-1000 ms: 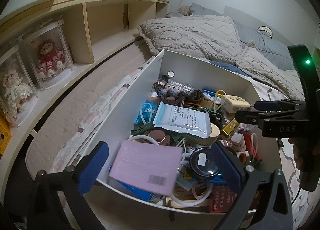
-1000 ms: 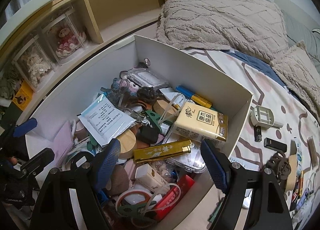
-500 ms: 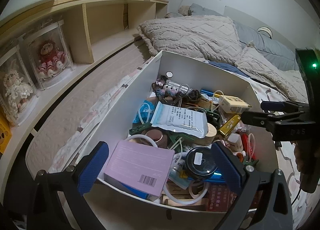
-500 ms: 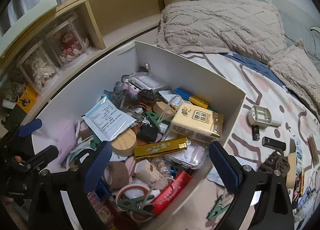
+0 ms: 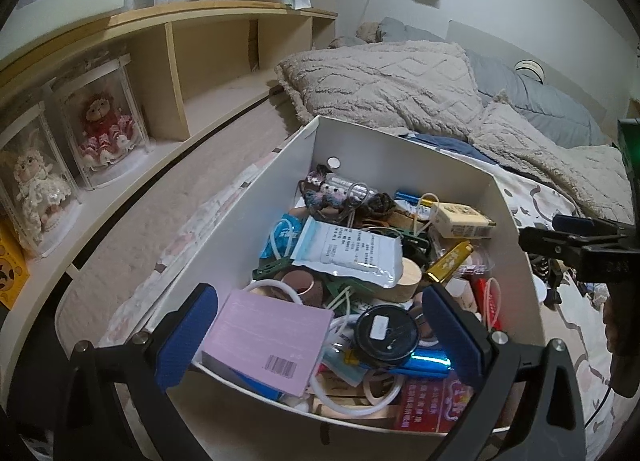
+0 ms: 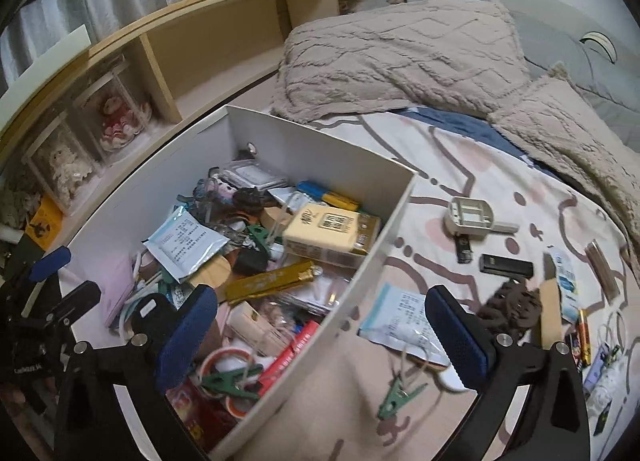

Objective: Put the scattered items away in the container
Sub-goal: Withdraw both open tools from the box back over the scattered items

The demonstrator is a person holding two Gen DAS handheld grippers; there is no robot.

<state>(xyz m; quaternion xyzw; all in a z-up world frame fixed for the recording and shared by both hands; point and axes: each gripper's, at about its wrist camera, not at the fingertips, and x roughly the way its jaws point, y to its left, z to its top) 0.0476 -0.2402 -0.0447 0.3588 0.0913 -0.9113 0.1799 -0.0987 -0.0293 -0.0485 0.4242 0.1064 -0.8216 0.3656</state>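
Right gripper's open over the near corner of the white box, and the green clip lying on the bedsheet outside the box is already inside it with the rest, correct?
Not quite. The right gripper is open over the corner of the white box, but the green clip still lies on the bedsheet outside the box, beside a sachet. The right wrist view shows it.

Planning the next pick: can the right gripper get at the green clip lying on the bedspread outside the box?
Probably yes. The right gripper has just been opening, with nothing between its jaws, and the green clip lies uncovered on the bedspread just outside the white box.
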